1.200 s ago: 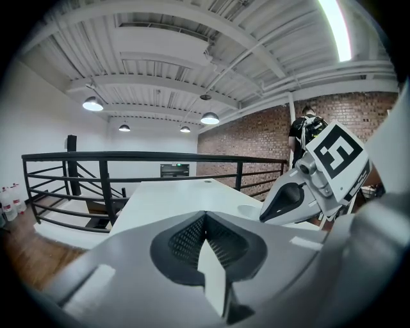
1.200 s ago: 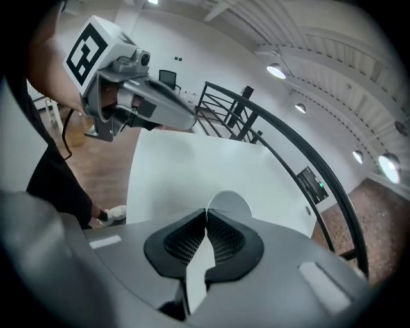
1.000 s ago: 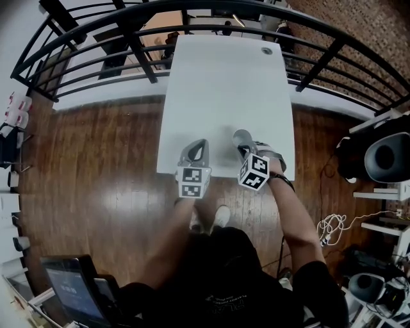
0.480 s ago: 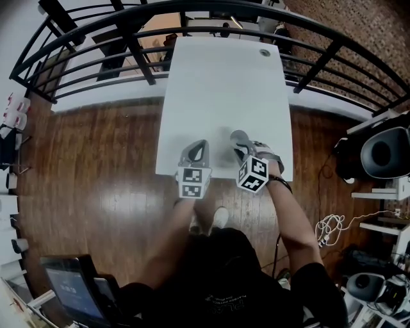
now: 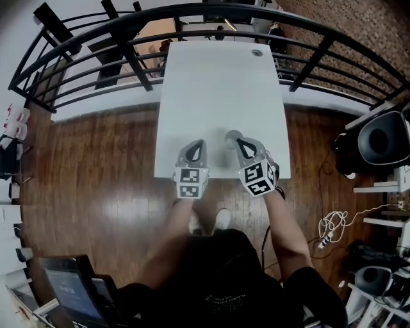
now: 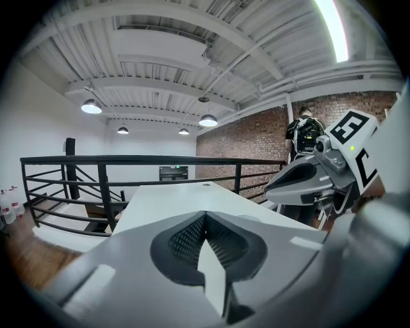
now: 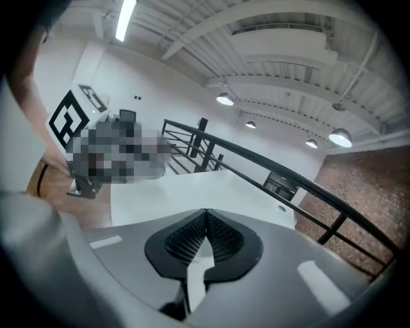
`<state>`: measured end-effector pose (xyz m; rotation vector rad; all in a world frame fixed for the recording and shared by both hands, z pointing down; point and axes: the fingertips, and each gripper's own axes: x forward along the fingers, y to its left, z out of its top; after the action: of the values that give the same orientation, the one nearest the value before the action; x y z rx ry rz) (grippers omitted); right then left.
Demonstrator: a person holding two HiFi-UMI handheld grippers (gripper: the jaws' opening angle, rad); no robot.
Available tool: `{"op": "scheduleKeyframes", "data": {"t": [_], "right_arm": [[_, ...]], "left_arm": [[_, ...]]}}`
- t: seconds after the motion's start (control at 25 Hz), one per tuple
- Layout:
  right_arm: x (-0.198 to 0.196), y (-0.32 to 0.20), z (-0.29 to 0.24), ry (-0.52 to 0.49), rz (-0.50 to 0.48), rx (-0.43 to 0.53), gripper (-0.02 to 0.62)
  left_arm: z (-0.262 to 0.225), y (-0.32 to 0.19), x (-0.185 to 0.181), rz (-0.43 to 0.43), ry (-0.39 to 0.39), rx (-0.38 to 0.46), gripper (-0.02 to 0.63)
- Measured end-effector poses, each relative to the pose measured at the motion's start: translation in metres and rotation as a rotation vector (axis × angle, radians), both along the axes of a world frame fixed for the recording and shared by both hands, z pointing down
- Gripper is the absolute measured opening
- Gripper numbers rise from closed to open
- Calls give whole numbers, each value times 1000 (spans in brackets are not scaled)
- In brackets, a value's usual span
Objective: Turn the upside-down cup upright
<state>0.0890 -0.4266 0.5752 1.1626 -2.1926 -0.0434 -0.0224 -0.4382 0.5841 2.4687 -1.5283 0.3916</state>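
A small pale grey cup (image 5: 231, 136) stands on the white table (image 5: 218, 83) near its front edge. From above I cannot tell which way up it is. My right gripper (image 5: 239, 143) points at it from just behind, its tip right at the cup's near side. Its jaws are shut with nothing between them in the right gripper view (image 7: 206, 213), where the cup is hidden. My left gripper (image 5: 197, 145) rests a little to the cup's left, also shut and holding nothing (image 6: 205, 215).
The table's front edge (image 5: 218, 177) runs just under both grippers. A round grommet (image 5: 257, 52) sits at the far right corner. A black railing (image 5: 192, 19) curves behind the table. Wooden floor lies on both sides, and speakers (image 5: 378, 138) and cables are at the right.
The right gripper has swung from a slant to pointing straight ahead and now sits just behind the cup. The left gripper has stayed where it was.
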Motion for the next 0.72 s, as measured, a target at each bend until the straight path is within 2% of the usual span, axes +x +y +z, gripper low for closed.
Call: {"op": "scheduleKeyframes", "data": {"t": [0.36, 0.52, 0.72], "right_arm": [[31, 2, -23, -382, 319, 70, 14], [44, 8, -25, -434, 381, 103, 14], [35, 5, -31, -424, 347, 125, 14]], "left_arm": [[-14, 2, -1, -14, 38, 33, -3], [-18, 5, 2, -30, 62, 29, -3], [-24, 1, 1, -33, 57, 48, -3]]}}
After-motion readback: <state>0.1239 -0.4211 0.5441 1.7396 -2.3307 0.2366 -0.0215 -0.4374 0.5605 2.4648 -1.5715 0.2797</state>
